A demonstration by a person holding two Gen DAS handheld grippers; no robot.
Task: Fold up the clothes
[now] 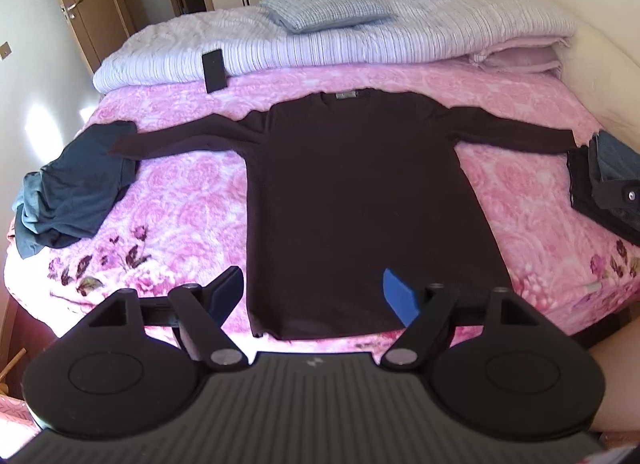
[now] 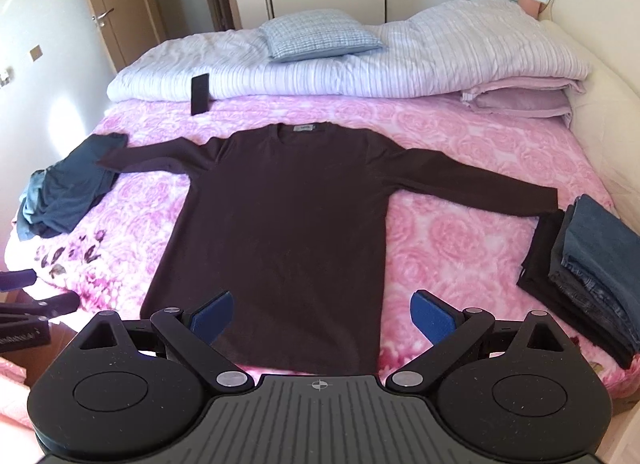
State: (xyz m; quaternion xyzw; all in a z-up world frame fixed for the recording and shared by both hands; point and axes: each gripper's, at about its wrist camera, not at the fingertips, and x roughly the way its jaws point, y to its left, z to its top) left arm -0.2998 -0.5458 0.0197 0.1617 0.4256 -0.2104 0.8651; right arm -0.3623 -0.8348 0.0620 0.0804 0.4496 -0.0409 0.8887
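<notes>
A dark maroon long-sleeved knit sweater lies face up and flat on a pink rose-patterned bedspread, its neckline toward twelve o'clock, hem toward six, and both sleeves stretched out toward nine and three. Nothing on it is folded yet: body and sleeves are fully spread, so this garment looks ready for its first fold, likely a sleeve brought across the chest.

The left gripper hovers above the hem with its blue-padded jaws spread wide and empty; the right gripper likewise hangs over the hem at six o'clock, jaws wide apart, holding nothing. Neither appears to touch the cloth.

At three o'clock, just beside the right cuff, a neat stack of folded dark trousers and blue jeans suggests part of the job is already finished. At nine o'clock a crumpled teal-grey garment sits in a loose heap with the left cuff lying over its edge, apparently still waiting its turn.

Toward twelve o'clock a rolled-back white striped duvet carries a pale blue checked pillow, and a flat black rectangular object, perhaps a phone, leans against the duvet's edge at about eleven.

Judged overall, the work seems roughly midway: some pieces stacked, one laid out, at least one heap left.
</notes>
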